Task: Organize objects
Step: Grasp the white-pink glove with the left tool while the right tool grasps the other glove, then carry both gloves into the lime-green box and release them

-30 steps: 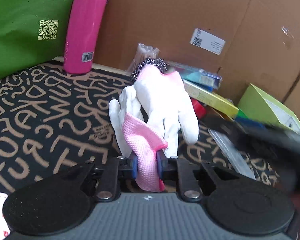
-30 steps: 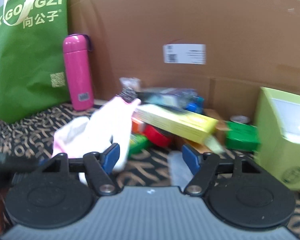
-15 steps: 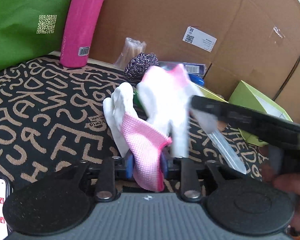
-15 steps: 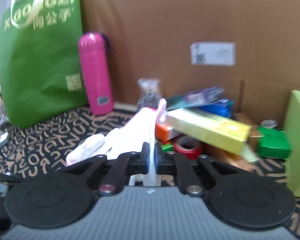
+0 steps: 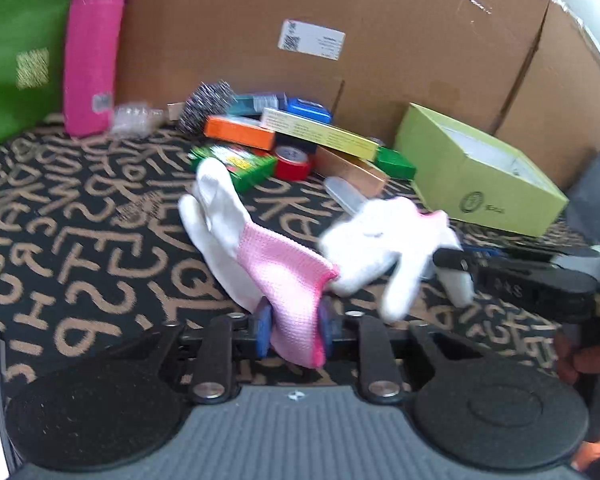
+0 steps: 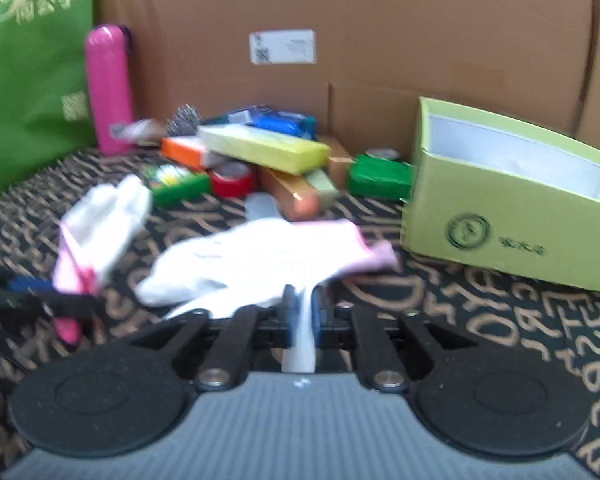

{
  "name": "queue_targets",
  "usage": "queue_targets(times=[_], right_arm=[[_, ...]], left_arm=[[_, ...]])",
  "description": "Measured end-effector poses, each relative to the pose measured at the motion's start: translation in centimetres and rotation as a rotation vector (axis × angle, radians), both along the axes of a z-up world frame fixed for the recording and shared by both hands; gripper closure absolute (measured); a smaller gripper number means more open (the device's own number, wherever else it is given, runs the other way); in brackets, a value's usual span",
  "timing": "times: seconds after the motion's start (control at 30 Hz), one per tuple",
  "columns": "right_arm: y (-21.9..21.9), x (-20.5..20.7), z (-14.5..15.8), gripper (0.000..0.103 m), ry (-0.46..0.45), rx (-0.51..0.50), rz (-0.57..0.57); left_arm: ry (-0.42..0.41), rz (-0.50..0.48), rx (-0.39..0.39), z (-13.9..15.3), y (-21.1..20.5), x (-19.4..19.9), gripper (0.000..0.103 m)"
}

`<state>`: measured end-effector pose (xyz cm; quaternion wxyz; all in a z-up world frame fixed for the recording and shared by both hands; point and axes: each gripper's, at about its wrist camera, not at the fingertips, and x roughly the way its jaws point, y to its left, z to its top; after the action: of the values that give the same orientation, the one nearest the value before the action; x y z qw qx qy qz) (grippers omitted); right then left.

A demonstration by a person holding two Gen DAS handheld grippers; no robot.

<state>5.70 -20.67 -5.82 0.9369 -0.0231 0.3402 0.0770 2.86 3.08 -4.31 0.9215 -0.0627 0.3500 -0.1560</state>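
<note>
- The step in hand looks like pulling a pair of gloves apart: the left tongs (image 5: 293,330) clench the pink cuff of the left glove (image 5: 236,240), though their jaws have just been easing wider around it.
- The right tongs (image 6: 302,306) grip a white finger of the right glove (image 6: 260,260); their jaws too have just opened a little on it.
- Both gloves hang over the patterned worktop (image 5: 80,240), the right one nearer the open green box (image 6: 512,208).
- Next, I judge, each glove needs carrying to that box and releasing inside it.
</note>
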Motion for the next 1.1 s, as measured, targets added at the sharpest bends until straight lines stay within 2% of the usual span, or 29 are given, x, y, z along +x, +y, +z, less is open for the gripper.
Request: queue_targets(times=[0.03, 0.07, 0.2, 0.27, 0.3, 0.33, 0.37, 0.4, 0.43, 0.5, 0.53, 0.57, 0.63, 0.7, 0.73, 0.77, 0.8, 0.87, 0.9, 0.97, 1.1], right_arm=[[0.0, -0.1, 0.0, 0.038, -0.015, 0.021, -0.014], [0.1, -0.2, 0.2, 0.023, -0.04, 0.037, -0.018], [2.2, 1.0, 0.5, 0.02, -0.086, 0.024, 0.05], [3.4, 1.8, 0.0, 0.013, -0.078, -0.004, 0.088], [4.2, 2.1, -0.4, 0.013, -0.062, -0.027, 0.099], [4.9, 2.3, -0.9, 0.013, -0.054, -0.05, 0.122], [5.6, 2.3, -1.3, 0.014, -0.062, -0.071, 0.146], [6.2, 2.1, -1.7, 0.016, -0.073, -0.096, 0.167], [6.6, 2.0, -2.0, 0.024, -0.079, -0.115, 0.183], [6.9, 1.5, -2.0, 0.038, -0.096, -0.124, 0.217], [7.0, 1.3, -1.9, 0.054, -0.098, -0.128, 0.231], [7.1, 1.3, -1.8, 0.071, -0.087, -0.13, 0.241], [6.8, 1.6, -2.0, 0.082, -0.064, -0.099, 0.238], [6.3, 1.5, -1.9, 0.095, -0.065, -0.082, 0.214], [6.0, 1.3, -1.8, 0.095, -0.07, -0.067, 0.208], [5.8, 1.0, -1.5, 0.096, -0.077, -0.05, 0.204], [5.5, 0.7, -1.3, 0.096, -0.084, -0.042, 0.201], [5.0, 0.1, -0.6, 0.096, -0.107, -0.034, 0.192], [4.7, -0.1, -0.2, 0.096, -0.12, -0.025, 0.186], [3.9, -0.6, 0.7, 0.096, -0.147, -0.001, 0.175], [2.0, -1.5, 2.8, 0.096, -0.205, 0.033, 0.143]], left_arm=[[-0.005, 0.026, 0.017, 0.0, 0.0, 0.1, 0.048], [-0.012, 0.058, 0.023, 0.1, 0.1, 0.3, 0.034], [-0.036, 0.135, 0.001, 0.6, 1.3, 1.3, 0.032], [-0.024, 0.161, -0.015, 0.5, 1.5, 2.5, 0.032], [-0.013, 0.172, -0.018, 0.3, 1.5, 3.1, 0.032], [0.002, 0.174, -0.021, 0.1, 1.5, 3.6, 0.035], [0.015, 0.165, -0.026, -0.1, 1.4, 4.1, 0.045], [0.025, 0.149, -0.031, -0.3, 1.3, 4.3, 0.053], [0.034, 0.138, -0.027, -0.5, 1.1, 4.5, 0.058], [0.016, 0.134, -0.001, -0.4, 0.7, 4.3, 0.058], [0.01, 0.13, 0.006, -0.5, 0.6, 4.3, 0.057], [0.002, 0.136, 0.008, -0.6, 0.5, 4.2, 0.05], [-0.005, 0.141, 0.012, -0.7, 0.3, 4.3, 0.048], [-0.009, 0.13, 0.037, -0.6, 0.0, 4.4, 0.05], [-0.012, 0.119, 0.048, -0.6, -0.1, 4.3, 0.061], [-0.01, 0.107, 0.053, -0.5, -0.2, 4.3, 0.068], [-0.007, 0.097, 0.052, -0.5, -0.2, 4.2, 0.07], [-0.005, 0.088, 0.05, -0.4, -0.2, 4.1, 0.086], [-0.003, 0.083, 0.043, -0.3, -0.2, 4.0, 0.09], [-0.001, 0.066, 0.019, 0.1, -0.3, 3.8, 0.094], [-0.04, 0.008, -0.015, 1.9, -1.5, 3.0, 0.095]])
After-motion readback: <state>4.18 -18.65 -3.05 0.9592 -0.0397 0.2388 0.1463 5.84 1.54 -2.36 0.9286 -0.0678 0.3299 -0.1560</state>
